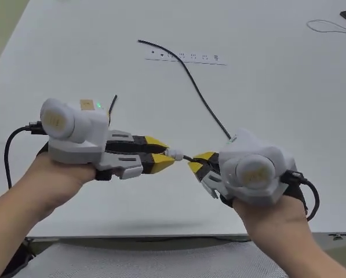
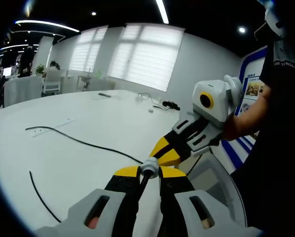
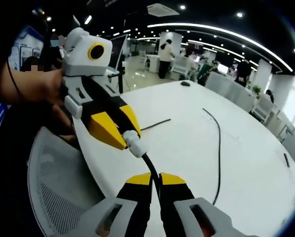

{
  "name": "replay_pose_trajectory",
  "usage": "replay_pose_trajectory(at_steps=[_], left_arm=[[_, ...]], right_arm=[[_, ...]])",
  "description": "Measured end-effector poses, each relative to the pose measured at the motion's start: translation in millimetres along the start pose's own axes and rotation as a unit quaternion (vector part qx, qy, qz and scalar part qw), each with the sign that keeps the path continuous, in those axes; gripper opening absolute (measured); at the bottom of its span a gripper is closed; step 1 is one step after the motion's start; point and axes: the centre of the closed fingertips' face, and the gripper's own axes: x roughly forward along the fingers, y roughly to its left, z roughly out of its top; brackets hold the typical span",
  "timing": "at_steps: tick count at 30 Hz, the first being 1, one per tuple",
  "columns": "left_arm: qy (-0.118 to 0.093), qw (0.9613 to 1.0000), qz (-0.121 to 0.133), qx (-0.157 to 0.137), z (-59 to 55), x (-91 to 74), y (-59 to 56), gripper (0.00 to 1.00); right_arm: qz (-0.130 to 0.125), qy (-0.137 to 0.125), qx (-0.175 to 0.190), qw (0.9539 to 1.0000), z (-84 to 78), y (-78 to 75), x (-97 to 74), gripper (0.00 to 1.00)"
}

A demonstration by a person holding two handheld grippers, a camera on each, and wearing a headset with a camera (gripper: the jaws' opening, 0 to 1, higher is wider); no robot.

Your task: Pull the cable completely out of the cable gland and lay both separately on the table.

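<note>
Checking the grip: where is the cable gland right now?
In the head view, the small white plastic cable gland is pinched at the tips of the left claw, just left of the right claw gripping the thin black cable.

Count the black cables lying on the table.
2. A long cable runs across the table into the gland held by the left gripper; the right gripper grips it. A short cable lies beyond the left gripper. Others may be hidden behind the grippers.

White bench [image 1: 74, 46] carries a flat white strip [image 1: 204, 58] on the far side, with a short black wire offcut [image 1: 112, 104] nearer. Thin white wire loop [image 1: 329, 26] at far right. White mesh chair [image 1: 161, 260] below the near edge.
</note>
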Motion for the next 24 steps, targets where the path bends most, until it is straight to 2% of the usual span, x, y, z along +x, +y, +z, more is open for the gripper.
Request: replay_pose_trajectory(at_steps=[9,16,24], left_arm=[[-0.001,1.0,0.002,-0.004,-0.7,3.2,0.2,0.14],[-0.001,1.0,0.001,-0.008,-1.3,4.7,-1.7,0.14],[-0.009,0.9999,-0.001,-0.011,2.0,4.2,-3.2,0.14]], right_arm=[[-0.004,0.008,0.035,0.9994,-14.1,-5.8,0.7,0.0],[-0.014,0.03,0.047,0.9984,-35.5,-13.0,2.5,0.0],[-0.022,0.049,0.086,0.9948,-62.9,-25.9,2.5,0.0]])
